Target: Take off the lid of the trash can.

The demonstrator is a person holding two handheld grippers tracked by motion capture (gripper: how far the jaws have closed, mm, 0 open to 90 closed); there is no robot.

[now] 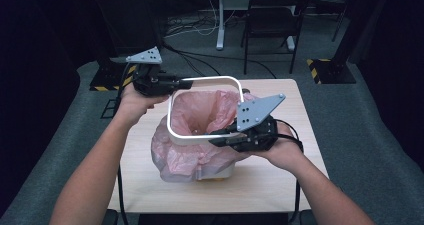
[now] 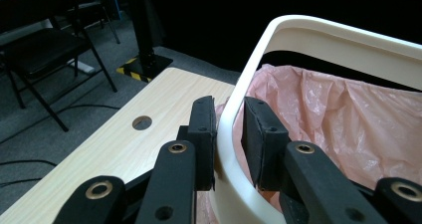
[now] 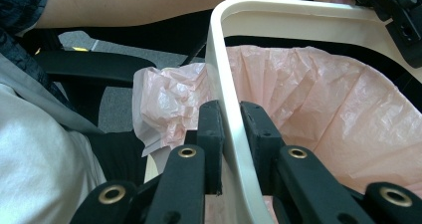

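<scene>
A white rounded-rectangle rim ring [image 1: 205,79] hangs tilted over a small white bin [image 1: 222,172] lined with a pink plastic bag [image 1: 200,110]; the bag spills over the bin's sides. My left gripper [image 1: 184,83] is shut on the ring's far left corner. In the left gripper view its pads [image 2: 204,134] sit on either side of the ring [image 2: 318,32]. My right gripper [image 1: 220,138] is shut on the ring's near right side. In the right gripper view the ring [image 3: 226,69] runs between the pads [image 3: 211,129], with the bag [image 3: 318,99] beneath.
The bin stands mid-way on a light wood table [image 1: 280,185] that has a cable hole [image 2: 142,122]. Behind the table are a black folding chair [image 1: 272,15], a desk leg [image 1: 220,20] and stand bases with yellow-black stripes [image 1: 320,67].
</scene>
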